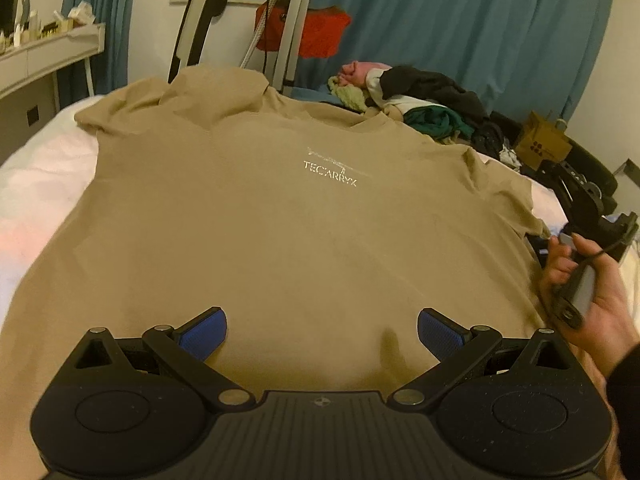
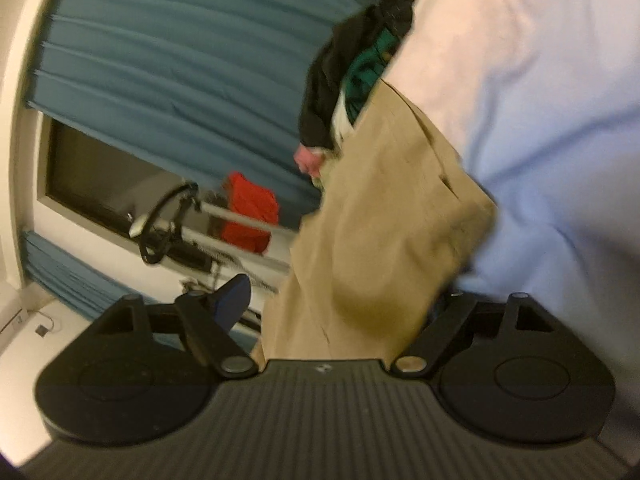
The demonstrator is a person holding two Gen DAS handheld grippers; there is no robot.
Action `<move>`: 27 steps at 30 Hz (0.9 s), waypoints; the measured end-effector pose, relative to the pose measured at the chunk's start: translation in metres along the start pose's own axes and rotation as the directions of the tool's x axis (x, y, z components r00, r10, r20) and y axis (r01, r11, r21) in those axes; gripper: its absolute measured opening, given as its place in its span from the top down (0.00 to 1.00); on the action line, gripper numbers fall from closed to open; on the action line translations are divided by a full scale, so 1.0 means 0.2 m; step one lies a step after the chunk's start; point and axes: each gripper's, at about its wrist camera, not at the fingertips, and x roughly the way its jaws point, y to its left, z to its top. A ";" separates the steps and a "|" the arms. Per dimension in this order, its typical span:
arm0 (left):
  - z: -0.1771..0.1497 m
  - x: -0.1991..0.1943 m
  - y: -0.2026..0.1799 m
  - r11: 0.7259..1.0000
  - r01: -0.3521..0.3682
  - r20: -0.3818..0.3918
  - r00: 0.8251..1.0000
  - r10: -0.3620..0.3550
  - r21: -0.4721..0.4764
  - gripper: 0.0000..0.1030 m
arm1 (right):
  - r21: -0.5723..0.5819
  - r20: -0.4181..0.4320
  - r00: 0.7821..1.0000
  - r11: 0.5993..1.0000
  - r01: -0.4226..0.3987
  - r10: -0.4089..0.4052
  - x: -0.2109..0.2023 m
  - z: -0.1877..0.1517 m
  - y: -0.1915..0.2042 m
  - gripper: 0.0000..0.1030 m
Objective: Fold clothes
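A tan T-shirt (image 1: 280, 220) with a white chest logo lies spread flat, front up, on a bed with a pale sheet (image 1: 40, 184). My left gripper (image 1: 322, 332) hovers open over the shirt's lower middle, with nothing between its blue pads (image 1: 204, 336). At the shirt's right sleeve a hand (image 1: 600, 300) holds the other gripper. In the right wrist view, which is tilted and blurred, a bunched part of the tan T-shirt (image 2: 380, 220) lies between the wide-apart fingers of my right gripper (image 2: 342, 292). The cloth hides the right finger.
A pile of dark, green and pink clothes (image 1: 432, 96) sits at the bed's far right. Behind the bed are a drying rack with a red cloth (image 1: 320, 32) and blue curtains (image 1: 460, 20). A white shelf (image 1: 48, 52) stands on the left and a cardboard box (image 1: 544, 140) on the right.
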 end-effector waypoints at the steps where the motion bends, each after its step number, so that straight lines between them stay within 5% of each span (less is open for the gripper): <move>1: 0.01 0.01 0.00 1.000 0.001 0.001 1.000 -0.001 -0.004 0.01 | -0.017 0.013 1.000 1.000 0.016 -0.016 0.03 0.01 0.01 0.17; 8: 0.06 0.08 -0.01 0.999 0.027 0.012 1.000 -0.027 -0.031 0.01 | -0.130 0.107 0.987 0.982 0.137 -0.123 0.24 0.09 0.09 0.36; 12: 0.08 0.13 -0.02 0.999 0.033 0.022 0.999 -0.033 -0.020 0.01 | -0.198 0.154 0.971 0.958 0.210 -0.181 0.35 0.14 0.14 0.92; 16: 0.12 0.11 0.02 0.997 0.051 0.034 0.998 -0.049 -0.052 0.01 | -0.340 0.211 0.953 0.898 0.279 -0.216 0.31 0.13 0.30 0.94; 21: 0.19 -0.01 0.10 0.998 0.028 0.103 0.994 -0.021 -0.060 0.01 | -0.523 0.328 0.917 0.765 0.376 -0.227 0.19 0.07 0.65 0.94; 27: 0.25 -0.17 0.26 0.997 -0.045 0.166 0.985 0.056 -0.064 0.01 | -0.744 0.430 0.889 0.497 0.446 -0.154 0.18 -0.31 1.16 0.94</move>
